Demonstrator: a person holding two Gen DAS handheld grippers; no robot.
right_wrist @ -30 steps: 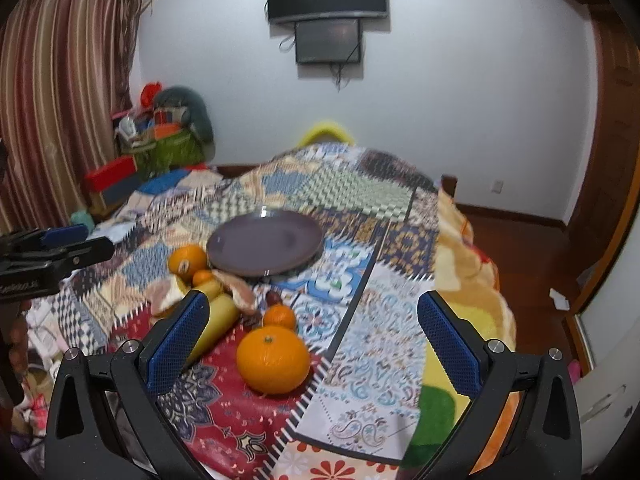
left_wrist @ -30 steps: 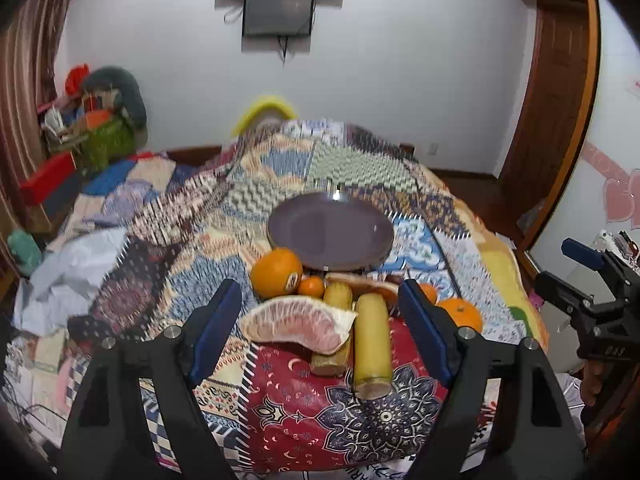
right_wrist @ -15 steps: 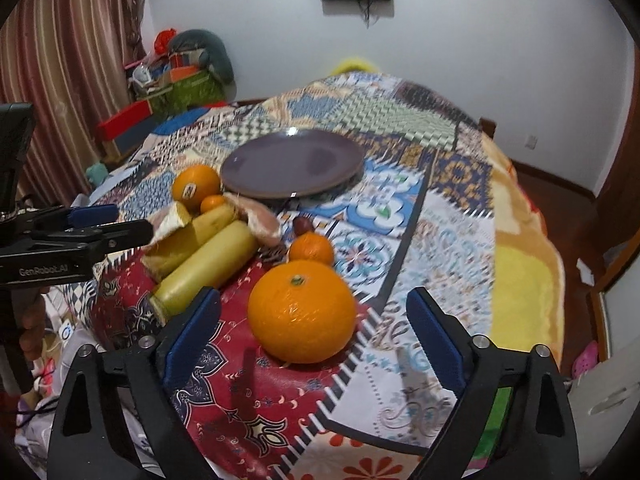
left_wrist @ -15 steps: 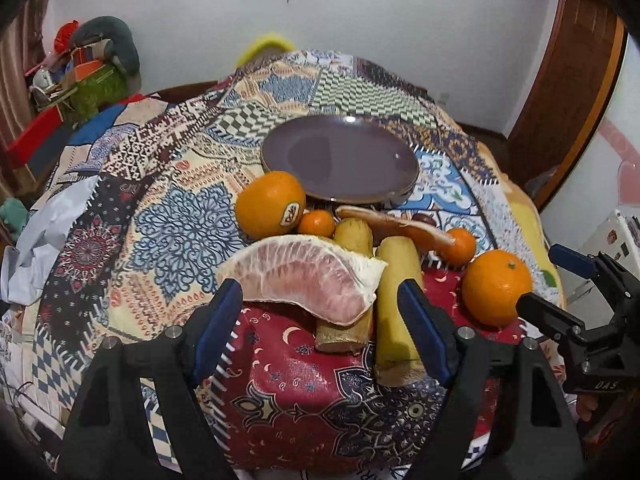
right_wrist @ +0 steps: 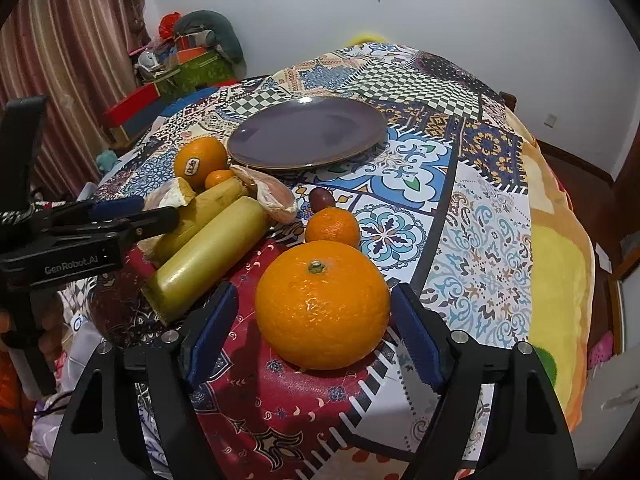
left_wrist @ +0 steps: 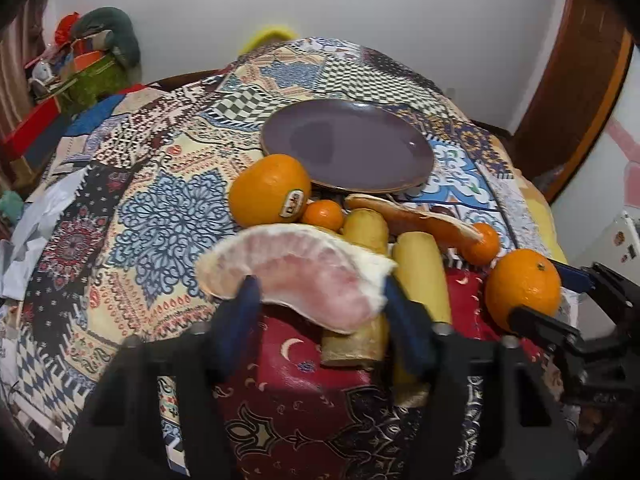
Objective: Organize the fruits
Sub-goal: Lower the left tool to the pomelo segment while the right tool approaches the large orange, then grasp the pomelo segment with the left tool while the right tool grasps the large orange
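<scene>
A purple plate point(left_wrist: 348, 146) lies on the patterned cloth, also in the right wrist view point(right_wrist: 308, 134). In front of it sit a stickered orange point(left_wrist: 270, 190), a small mandarin point(left_wrist: 323, 215), two yellow sugarcane pieces point(left_wrist: 420, 272), a second pomelo slice point(left_wrist: 412, 220) and another mandarin point(left_wrist: 482, 244). My left gripper point(left_wrist: 320, 306) is open, its pads on either side of a pink pomelo wedge point(left_wrist: 296, 272). My right gripper point(right_wrist: 314, 330) is open around a large orange point(right_wrist: 322, 304), which also shows in the left wrist view point(left_wrist: 522, 290). A dark plum point(right_wrist: 321, 199) lies behind a mandarin point(right_wrist: 333, 227).
The cloth-covered table point(right_wrist: 480, 208) drops off at the near and right edges. Boxes and clutter point(right_wrist: 184, 64) stand at the far left by a curtain. A wooden door point(left_wrist: 576, 80) is at the right.
Both grippers have moved forward and down. The left one now straddles the pomelo wedge and its jaws have narrowed. The right one now straddles the large orange.
</scene>
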